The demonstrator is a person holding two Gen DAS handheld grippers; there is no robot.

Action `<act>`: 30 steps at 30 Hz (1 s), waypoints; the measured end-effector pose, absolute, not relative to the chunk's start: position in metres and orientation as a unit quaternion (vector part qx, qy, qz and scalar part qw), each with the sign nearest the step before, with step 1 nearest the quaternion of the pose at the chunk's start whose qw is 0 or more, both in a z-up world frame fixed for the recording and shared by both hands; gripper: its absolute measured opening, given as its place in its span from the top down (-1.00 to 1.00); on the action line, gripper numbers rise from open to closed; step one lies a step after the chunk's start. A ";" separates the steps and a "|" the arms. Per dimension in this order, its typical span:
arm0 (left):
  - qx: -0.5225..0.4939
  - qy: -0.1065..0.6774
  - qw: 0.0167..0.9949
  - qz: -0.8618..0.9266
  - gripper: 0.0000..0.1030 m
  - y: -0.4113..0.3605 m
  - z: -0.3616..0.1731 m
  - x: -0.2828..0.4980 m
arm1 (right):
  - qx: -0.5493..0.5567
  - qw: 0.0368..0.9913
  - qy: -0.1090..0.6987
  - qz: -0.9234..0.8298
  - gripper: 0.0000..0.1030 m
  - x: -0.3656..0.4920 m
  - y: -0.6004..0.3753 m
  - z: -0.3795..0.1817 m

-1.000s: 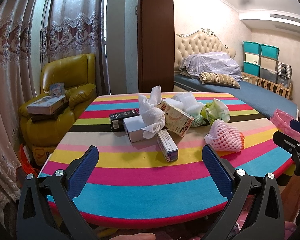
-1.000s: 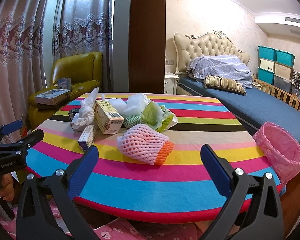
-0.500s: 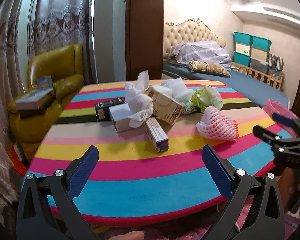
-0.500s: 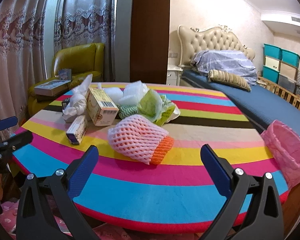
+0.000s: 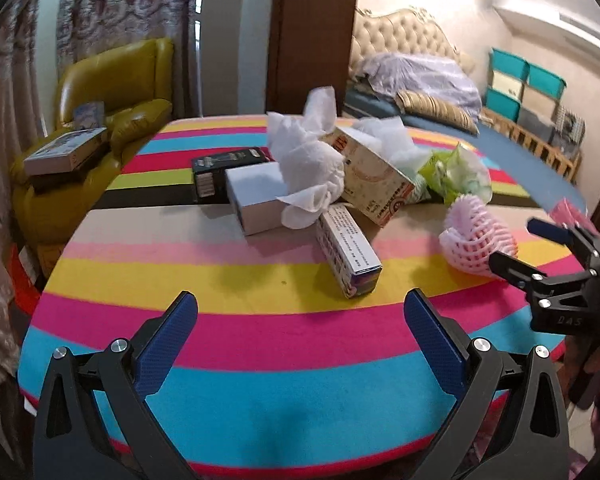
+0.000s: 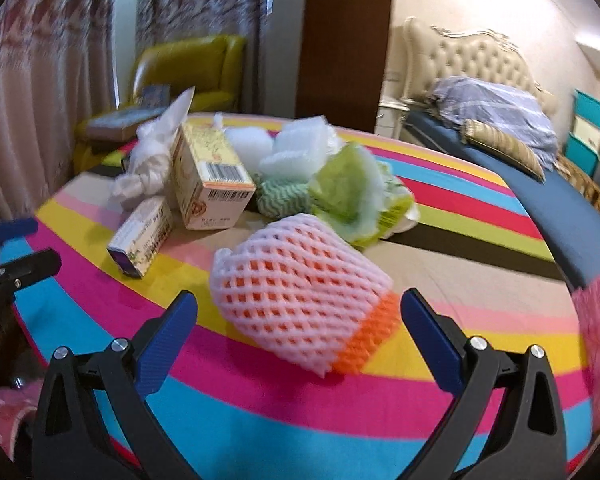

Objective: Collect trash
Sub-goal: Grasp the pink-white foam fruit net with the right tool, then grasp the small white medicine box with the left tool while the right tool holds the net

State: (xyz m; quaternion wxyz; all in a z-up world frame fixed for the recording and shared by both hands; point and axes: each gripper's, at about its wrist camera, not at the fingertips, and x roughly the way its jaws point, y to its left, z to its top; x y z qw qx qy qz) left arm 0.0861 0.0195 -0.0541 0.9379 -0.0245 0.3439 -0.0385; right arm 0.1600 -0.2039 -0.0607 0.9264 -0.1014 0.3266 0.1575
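— Two grippers, both empty. How do the fingers stand?

— Spread wide on each. The left gripper (image 5: 300, 320) hangs over the near edge of the striped table (image 5: 260, 392), well short of the litter. The right gripper (image 6: 298, 318) is lower and closer in, with the pink foam fruit net (image 6: 300, 292) lying just ahead of its fingers, roughly centred in the gap but not yet between them.

— And the rest of the trash?

— Heaped toward the middle of the table. In the left view: a crumpled white tissue (image 5: 308, 168) draped over a white box (image 5: 256, 196), a black box (image 5: 224, 172) behind that, a cream carton (image 5: 374, 184) leaning on the pile, a narrow purple-ended box (image 5: 350, 256) nearest the near edge, and a green wrapper (image 5: 456, 176) toward the right edge. White foam padding (image 6: 296, 148) sits at the back in the right view.

— Where does it go?

— Probably the pink bag (image 6: 598, 328) at the right edge of the table; only its rim shows.

— So which step is this?

— The approach to the first pick, I'd say. Nothing is collected yet.

— Next move?

— My guess: push the right gripper forward until the net sits between the fingers, then close gently. The foam is soft and springy, so it should squash and hold, though a shallow bite could let it slip out. The left gripper's nearest target looks like the narrow box.
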 end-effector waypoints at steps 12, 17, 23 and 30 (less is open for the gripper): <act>-0.003 0.355 0.934 -0.054 -0.57 0.008 -0.067 0.097 | -0.117 0.928 0.314 0.165 0.34 0.169 -0.193 -0.068; 0.011 0.362 0.930 -0.067 -0.29 -0.015 -0.072 0.121 | -0.072 0.943 0.282 0.163 0.43 0.149 -0.221 -0.051; 0.018 0.376 0.925 -0.049 0.15 -0.032 -0.079 0.154 | -0.037 0.949 0.270 0.160 0.43 0.130 -0.247 -0.040; 0.016 0.374 0.925 -0.072 0.46 -0.036 -0.081 0.152 | -0.025 0.950 0.256 0.177 0.43 0.111 -0.260 -0.035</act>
